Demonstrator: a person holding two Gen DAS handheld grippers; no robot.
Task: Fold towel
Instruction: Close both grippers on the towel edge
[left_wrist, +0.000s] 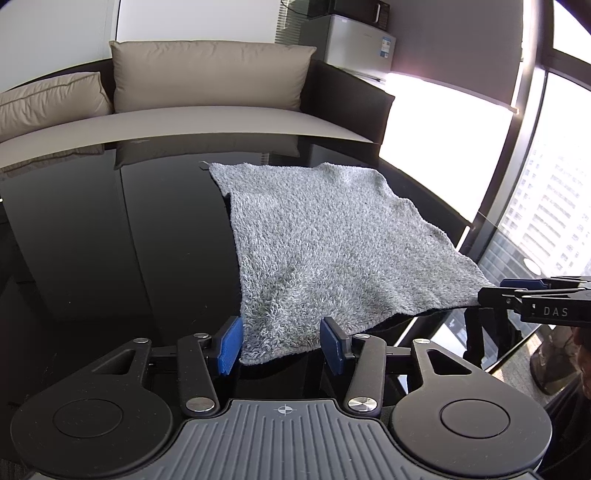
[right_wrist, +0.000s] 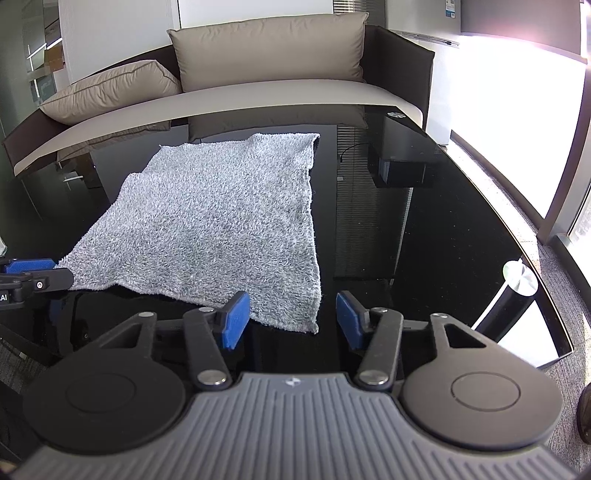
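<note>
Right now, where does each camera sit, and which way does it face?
Left wrist: on the left claw, facing forward and down across the black table to the sofa; near-left corner of the towel between its pads; right claw at the right edge.
Right wrist: on the right claw, same heading; the towel's near-right corner between its pads; left claw at the left edge.
Shared: towel, table, sofa, both claws.

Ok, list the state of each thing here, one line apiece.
towel: unfolded, spread flat on the black glass table, one near corner at each gripper.
left gripper: jaws closed on one near corner of the towel.
right gripper: open, the other near corner between its jaws, not yet pinched.
</note>
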